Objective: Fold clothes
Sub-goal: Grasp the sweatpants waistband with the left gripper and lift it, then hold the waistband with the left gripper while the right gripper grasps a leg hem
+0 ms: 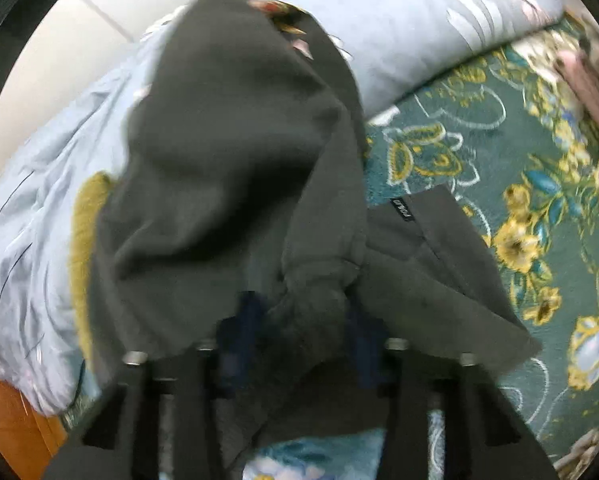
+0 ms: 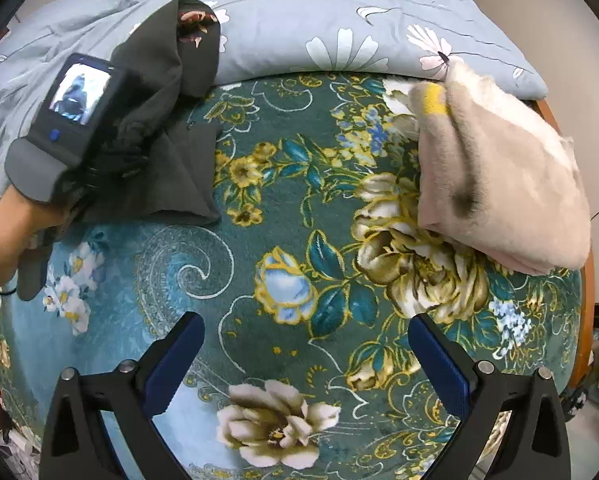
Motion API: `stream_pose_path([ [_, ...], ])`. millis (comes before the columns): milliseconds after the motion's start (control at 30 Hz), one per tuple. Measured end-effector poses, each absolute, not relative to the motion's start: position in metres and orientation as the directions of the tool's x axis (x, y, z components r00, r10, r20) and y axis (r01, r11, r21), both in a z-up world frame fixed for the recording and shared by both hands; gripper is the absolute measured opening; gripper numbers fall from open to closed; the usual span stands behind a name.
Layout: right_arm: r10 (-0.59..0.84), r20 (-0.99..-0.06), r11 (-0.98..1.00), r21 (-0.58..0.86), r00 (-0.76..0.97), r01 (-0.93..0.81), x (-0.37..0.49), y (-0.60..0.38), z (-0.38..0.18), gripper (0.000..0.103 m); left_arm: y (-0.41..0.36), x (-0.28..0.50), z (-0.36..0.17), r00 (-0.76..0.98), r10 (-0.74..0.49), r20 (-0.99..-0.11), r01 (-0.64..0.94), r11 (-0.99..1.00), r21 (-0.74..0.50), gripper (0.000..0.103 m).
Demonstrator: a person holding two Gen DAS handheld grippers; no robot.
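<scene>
A dark grey garment (image 1: 227,168) hangs bunched from my left gripper (image 1: 303,320), whose blue-padded jaws are closed on its fabric just above the bed. The same garment (image 2: 171,152) shows at the left of the right wrist view, partly draped on the quilt, with the left gripper's body (image 2: 71,120) in front of it. My right gripper (image 2: 303,360) is open and empty, hovering over the floral bedspread (image 2: 283,240), apart from the garment.
A folded cream and pink fleece garment (image 2: 499,176) lies at the right of the bed. A light blue daisy quilt (image 2: 339,20) is heaped along the far side. The wooden bed edge (image 2: 583,280) runs at the right.
</scene>
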State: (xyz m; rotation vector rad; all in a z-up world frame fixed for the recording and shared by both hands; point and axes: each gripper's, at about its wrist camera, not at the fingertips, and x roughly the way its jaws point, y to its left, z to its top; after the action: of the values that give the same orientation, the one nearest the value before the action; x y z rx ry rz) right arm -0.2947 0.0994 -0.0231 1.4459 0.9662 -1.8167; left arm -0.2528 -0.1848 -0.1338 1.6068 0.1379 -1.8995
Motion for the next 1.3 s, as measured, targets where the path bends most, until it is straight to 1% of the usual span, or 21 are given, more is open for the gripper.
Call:
stream_pose_path([
  [67, -0.048, -0.976, -0.552, -0.153, -0.214, 0.82, -0.293, 0.099, -0.013, 0.103, -0.184, -0.239, -0.11, -0.089, -0.412, -0.907, 0.583, -0.76, 0.288, 0.015],
  [167, -0.091, -0.973, -0.56, -0.128, -0.214, 0.818, -0.285, 0.095, 0.002, 0.103, -0.174, -0.202, -0.079, -0.155, -0.416, -0.896, 0.675, -0.707, 0.211, 0.014],
  [333, -0.146, -0.971, -0.55, -0.079, -0.19, 0.831, -0.268, 0.099, 0.021, 0.103, -0.147, -0.133, -0.019, -0.235, -0.482, -0.844, 0.767, -0.626, 0.144, 0.013],
  [400, -0.166, -0.972, -0.547, -0.051, -0.169, 0.836, -0.261, 0.101, 0.028, 0.103, -0.134, -0.104, -0.001, -0.236, -0.502, -0.832, 0.791, -0.597, 0.136, 0.013],
  [500, -0.192, -0.971, -0.54, -0.017, -0.143, 0.842, -0.249, 0.103, 0.036, 0.103, -0.115, -0.045, 0.016, -0.214, -0.504, -0.837, 0.842, -0.529, 0.104, 0.012],
  [567, -0.207, -0.97, -0.536, 0.007, -0.124, 0.844, -0.238, 0.105, 0.039, 0.103, -0.099, -0.006, 0.016, -0.187, -0.484, -0.855, 0.876, -0.476, 0.078, 0.012],
  [667, -0.214, -0.973, -0.529, 0.037, -0.091, 0.848, -0.227, 0.113, 0.037, 0.103, -0.069, 0.042, 0.011, -0.12, -0.483, -0.867, 0.899, -0.424, 0.112, 0.012],
  [833, -0.186, -0.981, -0.475, 0.035, -0.062, 0.879, -0.205, 0.119, 0.028, 0.103, -0.027, 0.119, 0.007, 0.0, -0.476, -0.879, 0.934, -0.314, 0.17, 0.012],
  [1033, -0.159, -0.987, -0.413, 0.042, -0.026, 0.91, -0.179, 0.125, 0.02, 0.103, -0.005, 0.176, 0.006, 0.119, -0.483, -0.867, 0.945, -0.213, 0.249, 0.012],
  [1267, -0.227, -0.972, -0.354, 0.141, 0.061, 0.925, -0.142, 0.092, 0.025, 0.103, 0.02, 0.217, -0.013, 0.15, -0.406, -0.901, 0.964, -0.143, 0.225, 0.013],
  [1300, -0.231, -0.97, -0.345, 0.151, 0.072, 0.926, -0.137, 0.087, 0.023, 0.103, 0.024, 0.221, -0.019, 0.136, -0.39, -0.911, 0.967, -0.146, 0.207, 0.013],
])
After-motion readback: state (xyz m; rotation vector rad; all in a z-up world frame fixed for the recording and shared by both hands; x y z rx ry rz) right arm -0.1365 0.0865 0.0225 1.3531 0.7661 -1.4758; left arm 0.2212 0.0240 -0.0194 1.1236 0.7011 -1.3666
